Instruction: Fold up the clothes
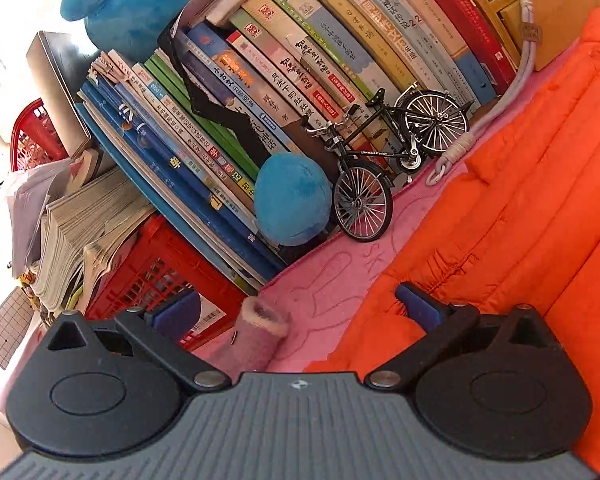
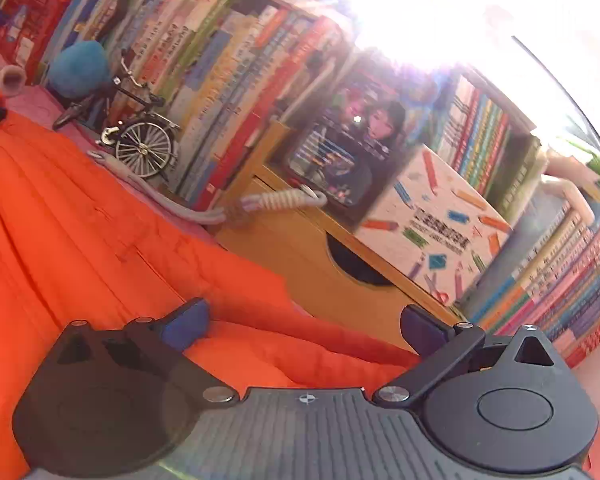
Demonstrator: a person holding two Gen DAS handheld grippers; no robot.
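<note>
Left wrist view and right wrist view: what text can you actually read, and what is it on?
"2020": top of the pale blue book spine.
"月光下的肚肚狼" (probable reading): white book spine.
Other book spines: Chinese titles, too distorted to read reliably.
Black model bicycle: frame lettering too small.
Red plastic crate: sticker print too small.
White pencil-patterned box: print blurred.

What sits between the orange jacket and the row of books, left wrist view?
In the left wrist view, pink mat separates the orange jacket from the books; a model bicycle and grey cord occupy that strip.
</note>
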